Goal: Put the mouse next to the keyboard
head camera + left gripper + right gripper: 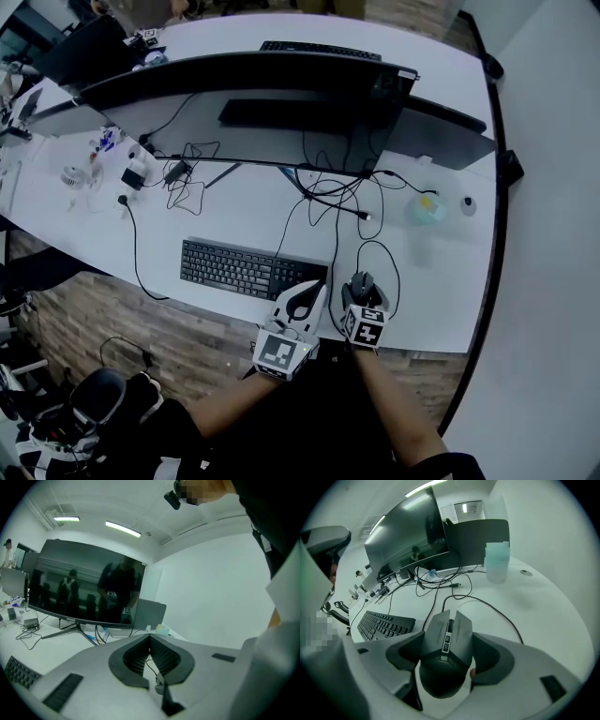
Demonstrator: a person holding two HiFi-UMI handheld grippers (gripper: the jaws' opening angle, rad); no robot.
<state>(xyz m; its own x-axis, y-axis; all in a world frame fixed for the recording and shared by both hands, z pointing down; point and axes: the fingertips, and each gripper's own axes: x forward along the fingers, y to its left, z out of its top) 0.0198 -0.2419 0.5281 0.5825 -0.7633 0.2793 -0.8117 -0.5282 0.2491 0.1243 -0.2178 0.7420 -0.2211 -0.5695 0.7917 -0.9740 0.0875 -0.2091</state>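
Note:
A black wired mouse (362, 282) sits on the white desk (431, 291) near its front edge, just right of the black keyboard (248, 269). My right gripper (362, 293) is shut on the mouse. In the right gripper view the mouse (449, 634) fills the space between the two dark pads, its cable running off toward the monitor, and the keyboard (384, 624) lies to its left. My left gripper (309, 292) hovers over the keyboard's right end, shut and holding nothing; in the left gripper view its pads (140, 656) meet at the tips.
A wide curved monitor (253, 75) stands behind the keyboard with tangled cables (328, 192) beneath it. A pale lidded container (427, 208) and a small white disc (468, 205) sit at the right. A second keyboard (319, 49) lies at the back. Small gadgets (136, 169) are at the left.

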